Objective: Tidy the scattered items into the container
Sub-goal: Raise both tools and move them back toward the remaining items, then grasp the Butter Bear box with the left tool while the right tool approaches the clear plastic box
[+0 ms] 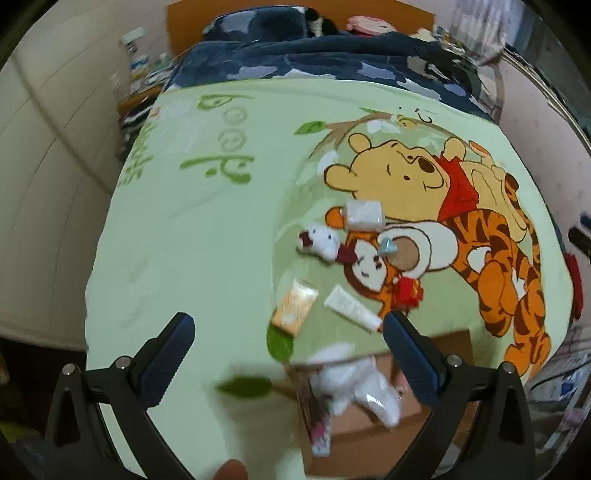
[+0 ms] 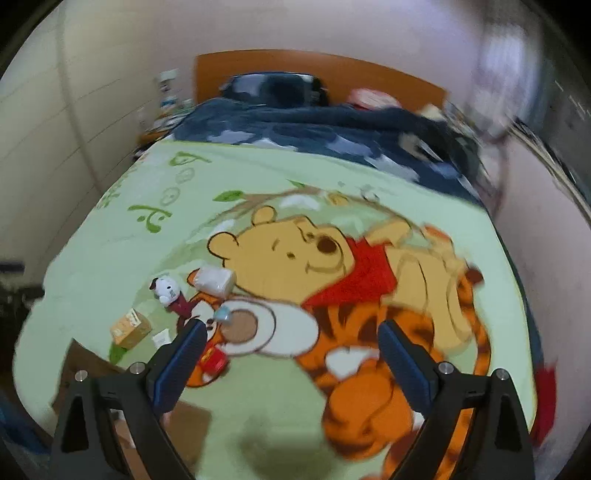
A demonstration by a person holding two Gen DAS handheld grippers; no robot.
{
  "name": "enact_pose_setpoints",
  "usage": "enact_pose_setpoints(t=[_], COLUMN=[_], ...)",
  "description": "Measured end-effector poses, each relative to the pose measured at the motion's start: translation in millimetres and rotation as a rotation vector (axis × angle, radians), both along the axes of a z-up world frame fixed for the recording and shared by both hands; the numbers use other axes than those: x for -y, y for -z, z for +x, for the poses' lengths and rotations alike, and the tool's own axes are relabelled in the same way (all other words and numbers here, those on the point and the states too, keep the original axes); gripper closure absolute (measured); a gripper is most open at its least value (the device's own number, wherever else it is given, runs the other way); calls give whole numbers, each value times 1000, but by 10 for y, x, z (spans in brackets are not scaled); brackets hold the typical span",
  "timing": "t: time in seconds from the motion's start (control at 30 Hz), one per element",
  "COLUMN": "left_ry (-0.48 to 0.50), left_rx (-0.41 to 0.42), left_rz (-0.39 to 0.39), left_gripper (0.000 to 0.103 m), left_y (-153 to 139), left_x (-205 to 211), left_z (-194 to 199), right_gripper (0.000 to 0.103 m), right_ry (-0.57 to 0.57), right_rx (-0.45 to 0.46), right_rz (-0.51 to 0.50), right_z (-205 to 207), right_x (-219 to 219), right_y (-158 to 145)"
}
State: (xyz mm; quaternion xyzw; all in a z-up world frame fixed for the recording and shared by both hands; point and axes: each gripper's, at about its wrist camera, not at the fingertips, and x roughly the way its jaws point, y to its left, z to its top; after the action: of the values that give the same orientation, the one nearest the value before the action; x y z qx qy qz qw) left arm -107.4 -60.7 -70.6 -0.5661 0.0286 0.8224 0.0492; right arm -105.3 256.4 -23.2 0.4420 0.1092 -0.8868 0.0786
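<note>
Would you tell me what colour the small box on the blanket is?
The small box is orange; the right wrist view shows it best.

Large green lettering on the pale green blanket (image 1: 207,221), seen inverted, its letters apparently "Pooh", a second green line at the blanket's left edge illegible, print on the small orange box (image 1: 295,308) and white tube (image 1: 351,307) too blurred to read

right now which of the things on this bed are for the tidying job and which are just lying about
For the job:
- brown cardboard box, white items already inside
- white tissue pack
- white plush dog
- orange carton
- white tube
- small red pouch
- small blue-grey object

Lying about:
- green cartoon blanket
- navy patterned duvet
- orange headboard
</note>
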Motion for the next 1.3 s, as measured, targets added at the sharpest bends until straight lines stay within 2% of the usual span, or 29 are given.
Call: enact_pose_setpoints(t=[0.1, 0.27, 0.47, 0.6, 0.7, 0.8, 0.83, 0.87, 0.9, 1.07, 1.2, 1.3], left_ry=[67, 228, 365, 438, 473, 448, 431, 418, 406, 369, 316, 194], left_rx=[15, 114, 235, 303, 324, 334, 331, 340, 349, 347, 283, 233], left_rz=[-14, -56, -86, -80, -70, -73, -88, -91, -92, -95, -113, -84], left_gripper=[0, 0, 0, 0, 0, 10, 25, 45, 53, 57, 58, 58], left_y=[239, 994, 1862, 2212, 2398, 2554, 2615, 2665, 2714, 2779, 2628, 2427], left_x=[-109, -278, -271, -262, -309, -336, -346, -351, -354, -353, -278, -63], left_z=[-259, -587, -746, -675, -631, -613, -605, -601, -599, -561, -551, -651], right_gripper=[7, 7, 7, 7, 7, 7, 7, 7, 7, 7, 7, 7], right_ry=[-94, -155, -160, -153, -148, -147, -147, -148, -149, -142, -144, -162], right_rx=[35, 121, 195, 245, 270, 291, 296, 302, 307, 323, 319, 293], right_rz=[28, 5, -36, -68, -74, -73, -72, -71, -70, -72, -50, -12], right_z=[-352, -745, -840, -859, -872, -890, -900, -907, -911, -932, -965, -1041], right_x=[177, 423, 638, 729, 796, 851, 867, 877, 883, 881, 888, 928], right_y=[262, 760, 1210, 1409, 1529, 1599, 1619, 1636, 1651, 1699, 1721, 1738])
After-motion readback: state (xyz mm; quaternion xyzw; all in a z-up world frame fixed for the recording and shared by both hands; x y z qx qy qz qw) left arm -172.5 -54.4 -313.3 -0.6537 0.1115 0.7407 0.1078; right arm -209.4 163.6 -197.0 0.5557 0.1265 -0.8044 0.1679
